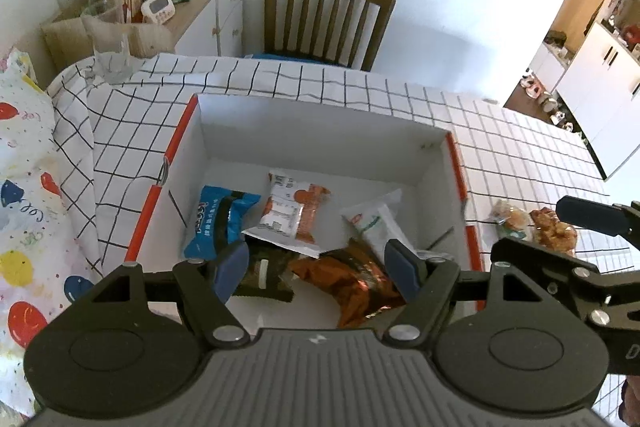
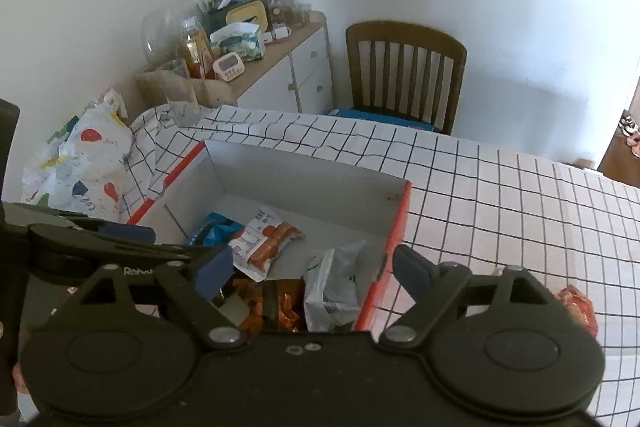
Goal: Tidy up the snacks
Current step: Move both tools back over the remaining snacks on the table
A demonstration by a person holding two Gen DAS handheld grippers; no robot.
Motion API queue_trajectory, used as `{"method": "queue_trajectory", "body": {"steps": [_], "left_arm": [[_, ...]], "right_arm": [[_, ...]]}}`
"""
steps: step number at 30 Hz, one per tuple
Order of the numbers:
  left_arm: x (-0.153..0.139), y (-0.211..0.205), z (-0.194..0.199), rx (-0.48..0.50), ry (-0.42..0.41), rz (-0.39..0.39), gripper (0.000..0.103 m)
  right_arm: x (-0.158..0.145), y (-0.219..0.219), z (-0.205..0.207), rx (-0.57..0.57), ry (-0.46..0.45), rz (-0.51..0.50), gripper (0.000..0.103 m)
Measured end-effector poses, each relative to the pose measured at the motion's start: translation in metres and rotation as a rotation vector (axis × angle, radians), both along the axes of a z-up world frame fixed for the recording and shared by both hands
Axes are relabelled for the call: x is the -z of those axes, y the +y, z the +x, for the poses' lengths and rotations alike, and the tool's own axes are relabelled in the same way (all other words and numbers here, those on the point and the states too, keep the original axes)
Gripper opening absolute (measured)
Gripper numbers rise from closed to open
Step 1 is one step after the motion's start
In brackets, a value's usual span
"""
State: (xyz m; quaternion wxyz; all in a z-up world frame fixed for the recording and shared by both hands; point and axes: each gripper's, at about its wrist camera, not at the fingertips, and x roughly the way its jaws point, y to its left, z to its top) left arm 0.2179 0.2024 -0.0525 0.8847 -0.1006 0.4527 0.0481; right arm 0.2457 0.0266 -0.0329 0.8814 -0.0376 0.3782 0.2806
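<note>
A white box with orange edges (image 1: pixel 320 131) (image 2: pixel 312 167) sits on the checked tablecloth. It holds a blue packet (image 1: pixel 218 217) (image 2: pixel 216 229), a white-and-orange packet (image 1: pixel 294 213) (image 2: pixel 264 243), a clear white-green packet (image 1: pixel 378 223) (image 2: pixel 330 283), a shiny orange packet (image 1: pixel 352 283) (image 2: pixel 276 301) and a dark packet (image 1: pixel 266 277). My left gripper (image 1: pixel 318 267) is open and empty above the box's near side. My right gripper (image 2: pixel 312 271) is open and empty over the box's right edge. Two snacks lie on the cloth right of the box: a pale bun packet (image 1: pixel 510 219) and a reddish one (image 1: pixel 554 229) (image 2: pixel 578 309).
A glass (image 1: pixel 108 41) (image 2: pixel 182 93) stands at the table's far left corner. A balloon-print bag (image 1: pixel 28 203) (image 2: pixel 86 159) lies left of the box. A wooden chair (image 1: pixel 326 17) (image 2: pixel 404 71) and a cluttered sideboard (image 1: pixel 192 3) (image 2: pixel 280 55) stand behind the table.
</note>
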Motion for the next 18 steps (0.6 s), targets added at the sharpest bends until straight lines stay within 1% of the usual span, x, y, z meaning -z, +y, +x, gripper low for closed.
{"method": "queue_trajectory", "body": {"steps": [8, 11, 13, 18], "left_arm": [[-0.022, -0.032, -0.021, 0.045, -0.057, 0.032, 0.076], [-0.03, -0.048, -0.028, 0.061, -0.084, 0.051, 0.084], [-0.033, -0.06, -0.032, 0.069, -0.096, 0.075, 0.084], [-0.037, -0.084, -0.039, 0.097, -0.115, 0.074, 0.084]], "right_arm": [[-0.019, -0.031, -0.022, -0.001, -0.03, 0.036, 0.095], [-0.024, -0.044, -0.03, 0.007, -0.046, 0.036, 0.099], [-0.027, -0.056, -0.035, 0.007, -0.046, 0.046, 0.1], [-0.034, -0.087, -0.046, 0.012, -0.053, 0.065, 0.101]]}}
